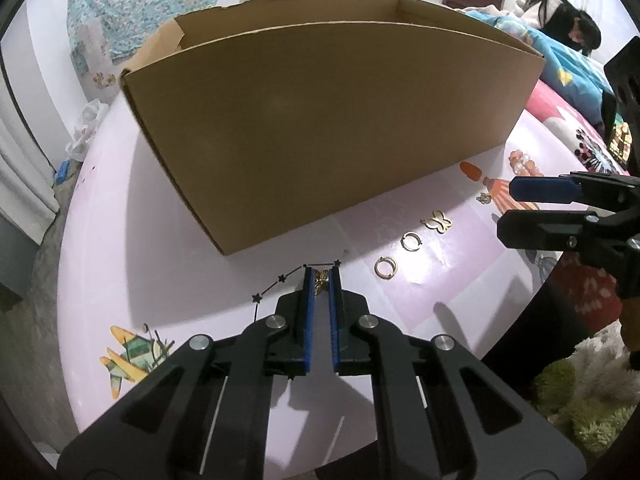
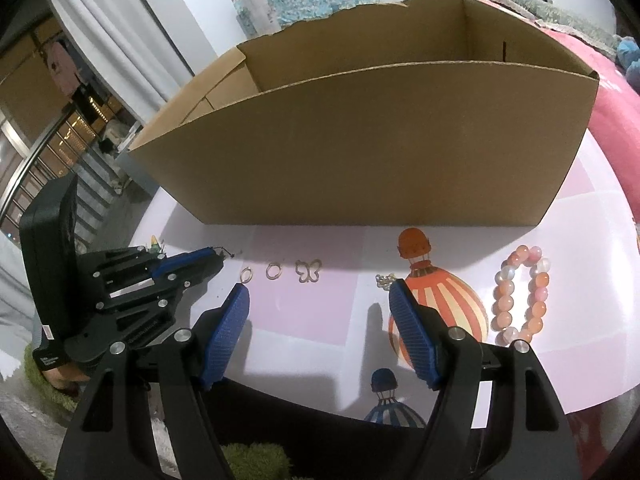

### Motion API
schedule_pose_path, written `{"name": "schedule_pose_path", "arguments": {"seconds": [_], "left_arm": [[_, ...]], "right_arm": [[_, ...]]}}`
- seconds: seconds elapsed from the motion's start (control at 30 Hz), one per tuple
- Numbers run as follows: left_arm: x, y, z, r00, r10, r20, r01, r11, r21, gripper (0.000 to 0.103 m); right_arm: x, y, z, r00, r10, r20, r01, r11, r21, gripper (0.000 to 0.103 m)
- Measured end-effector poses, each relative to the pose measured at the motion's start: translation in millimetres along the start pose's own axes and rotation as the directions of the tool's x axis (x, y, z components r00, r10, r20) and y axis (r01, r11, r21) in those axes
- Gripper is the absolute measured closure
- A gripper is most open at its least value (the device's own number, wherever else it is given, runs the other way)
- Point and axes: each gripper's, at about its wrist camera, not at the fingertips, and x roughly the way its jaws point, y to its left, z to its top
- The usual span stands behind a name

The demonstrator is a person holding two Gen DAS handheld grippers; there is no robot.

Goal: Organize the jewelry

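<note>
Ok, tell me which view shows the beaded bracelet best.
The right wrist view: the beaded bracelet lies whole on the table, every pink and orange bead clear, to the right of the open right gripper. The left wrist view shows only a few beads beside the cardboard box.

I work in a home bedroom: a bed [image 1: 560,64] with colourful blankets, white curtains [image 2: 104,28], and a shaggy green rug [image 1: 592,408].

The box [image 1: 320,120] hides its own floor; the gold charm [image 1: 321,283] is half covered by the left tongs [image 1: 321,280].
</note>
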Motion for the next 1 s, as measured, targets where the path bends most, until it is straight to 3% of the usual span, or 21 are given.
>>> {"name": "schedule_pose_path", "arguments": {"seconds": [0.23, 0.47, 1.0], "left_arm": [[-8.0, 13.0, -6.4, 1.000, 0.002, 0.011, -0.002, 0.999, -0.042, 0.097], [-8.4, 19.1, -10.9, 1.000, 0.007, 0.008, -0.006, 0.997, -0.077, 0.097], [-8.7, 19.6, -10.6, 1.000, -0.001, 0.015, 0.002, 0.996, -0.088, 0.097]], "right_arm": [[-2.6, 1.6, 2.1, 1.000, -0.012, 0.014, 0.013, 1.000, -0.024, 0.032], [9.4, 7.5, 10.6, 1.000, -0.017, -0.006, 0.017, 0.997, -0.077, 0.054], [39.3, 25.9, 11.3, 0.995, -0.095, -0.032, 0.090, 0.985, -0.145, 0.072]]}}
